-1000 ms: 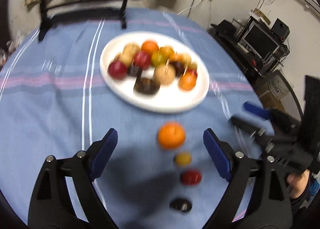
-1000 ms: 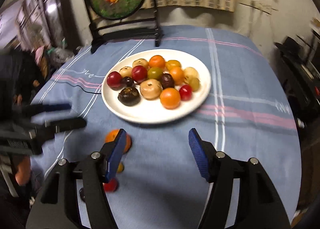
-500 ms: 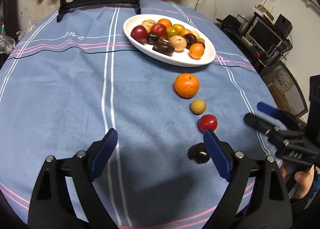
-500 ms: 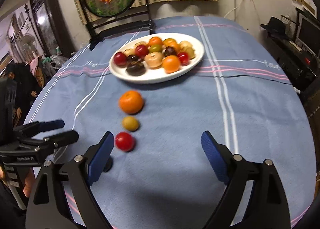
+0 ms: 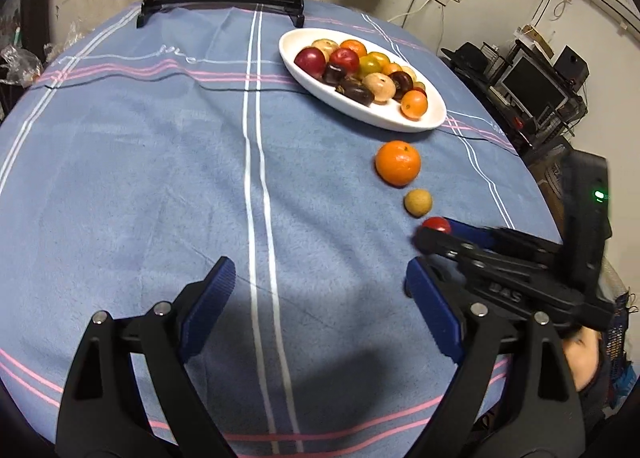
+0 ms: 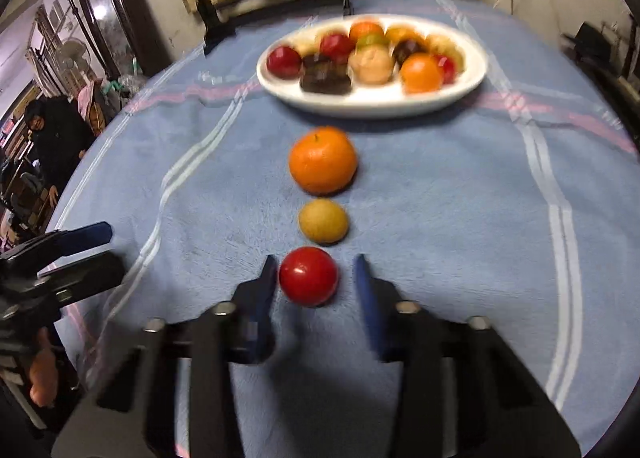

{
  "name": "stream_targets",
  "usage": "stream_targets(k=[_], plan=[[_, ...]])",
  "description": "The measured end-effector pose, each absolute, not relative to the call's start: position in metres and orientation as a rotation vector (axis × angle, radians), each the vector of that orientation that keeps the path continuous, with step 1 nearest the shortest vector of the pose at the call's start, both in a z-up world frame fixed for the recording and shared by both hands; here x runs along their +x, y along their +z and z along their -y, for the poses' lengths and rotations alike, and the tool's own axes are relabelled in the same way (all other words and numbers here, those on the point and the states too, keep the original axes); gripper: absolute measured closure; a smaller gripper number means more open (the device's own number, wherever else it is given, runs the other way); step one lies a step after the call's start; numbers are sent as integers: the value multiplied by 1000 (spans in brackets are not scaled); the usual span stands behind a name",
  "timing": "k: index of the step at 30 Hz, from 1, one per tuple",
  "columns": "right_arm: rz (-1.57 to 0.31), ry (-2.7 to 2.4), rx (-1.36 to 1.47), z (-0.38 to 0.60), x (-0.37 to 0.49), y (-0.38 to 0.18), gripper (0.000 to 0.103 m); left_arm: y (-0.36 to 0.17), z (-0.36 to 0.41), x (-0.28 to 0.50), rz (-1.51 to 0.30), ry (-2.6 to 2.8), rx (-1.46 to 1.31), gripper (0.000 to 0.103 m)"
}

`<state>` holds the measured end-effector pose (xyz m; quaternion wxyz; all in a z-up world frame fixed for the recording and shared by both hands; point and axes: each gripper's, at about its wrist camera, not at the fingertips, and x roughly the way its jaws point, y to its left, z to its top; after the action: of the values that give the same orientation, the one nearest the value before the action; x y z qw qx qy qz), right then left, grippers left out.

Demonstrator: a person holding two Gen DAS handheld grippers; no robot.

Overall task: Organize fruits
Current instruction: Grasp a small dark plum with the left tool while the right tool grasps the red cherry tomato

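Observation:
A white oval plate (image 5: pixel 434 121) (image 6: pixel 372 108) holds several mixed fruits at the far side of the blue cloth. In front of it lie an orange (image 5: pixel 397 163) (image 6: pixel 322 160), a small yellow fruit (image 5: pixel 417 202) (image 6: pixel 323 221) and a red tomato (image 5: pixel 437 224) (image 6: pixel 308 276) in a row. My right gripper (image 6: pixel 316 278) straddles the tomato with its jaws partly closed, a gap still on the right side; it also shows in the left wrist view (image 5: pixel 434 232). My left gripper (image 5: pixel 316 290) is open and empty over bare cloth. A dark fruit seen earlier is hidden.
A black frame stand (image 5: pixel 224 6) with a round embroidered screen stands at the table's far edge. A desk with a monitor (image 5: pixel 532 88) is off to the right. A person (image 6: pixel 52 138) sits beyond the table's left edge.
My right gripper has moved down and forward around the red tomato and narrowed its jaws. My left gripper has drifted left and back, away from the fruit row.

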<state>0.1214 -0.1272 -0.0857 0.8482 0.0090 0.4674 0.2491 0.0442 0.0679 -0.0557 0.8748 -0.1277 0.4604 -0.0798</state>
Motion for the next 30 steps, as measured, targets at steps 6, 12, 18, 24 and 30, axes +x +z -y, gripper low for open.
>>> stream_targets(k=[6,12,18,24,30], plan=[[-915,461,55,163,105,-59,73,-60,-33,41,-978,-262,-192,14],[-904,403,101,207,91,-56,73,-73,15,46,-1019,-339,-96,14],[-911,436,154,221,87,-62,72,-84,31,54,-1029,-303,-57,39],[-912,460,181,227,85,-65,72,-86,36,55,-991,-250,-7,56],[-910,483,184,223,80,-62,72,-83,37,47,-978,-270,-4,73]])
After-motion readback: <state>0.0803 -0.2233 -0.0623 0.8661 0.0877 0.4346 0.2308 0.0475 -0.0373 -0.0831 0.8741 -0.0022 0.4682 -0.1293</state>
